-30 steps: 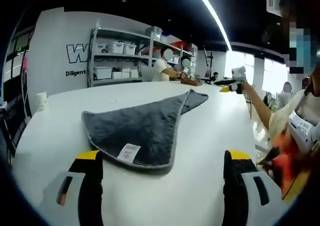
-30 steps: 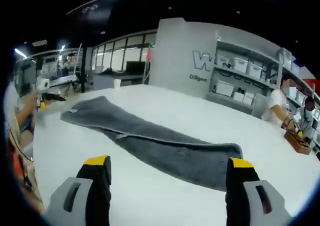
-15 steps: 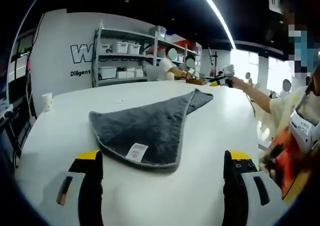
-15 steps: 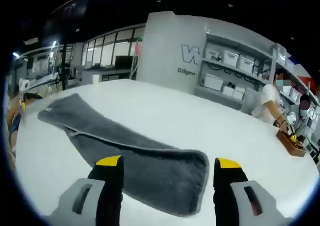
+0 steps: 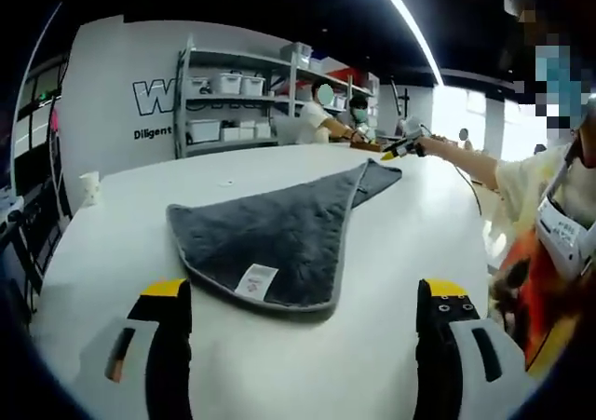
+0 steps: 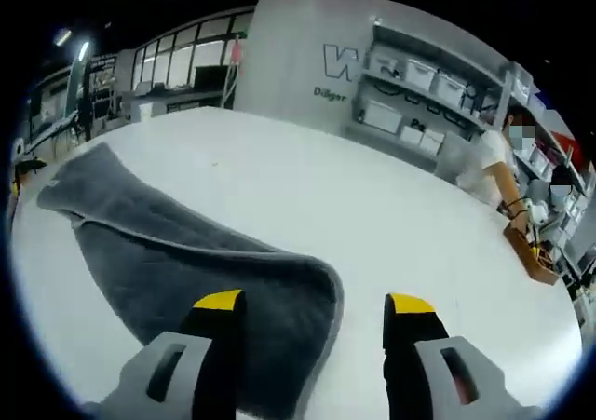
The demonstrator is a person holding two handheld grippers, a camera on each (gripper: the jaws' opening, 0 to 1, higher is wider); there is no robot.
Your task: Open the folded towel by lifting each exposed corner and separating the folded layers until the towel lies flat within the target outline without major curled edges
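One folded grey towel (image 5: 279, 234) lies on white table (image 5: 112, 243); white label near left gripper (image 5: 303, 294), jaws spread | right gripper (image 6: 315, 304) jaws spread over towel's far corner | shelving (image 5: 233, 103), seated people (image 5: 321, 122) beyond

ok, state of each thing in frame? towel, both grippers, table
towel: still folded, layers doubled over, lying on the table, label corner up at the near end
left gripper: open, holding nothing, short of the towel's near edge
right gripper: open, jaws over the towel's rounded end, not closed on it
table: white, carrying the towel
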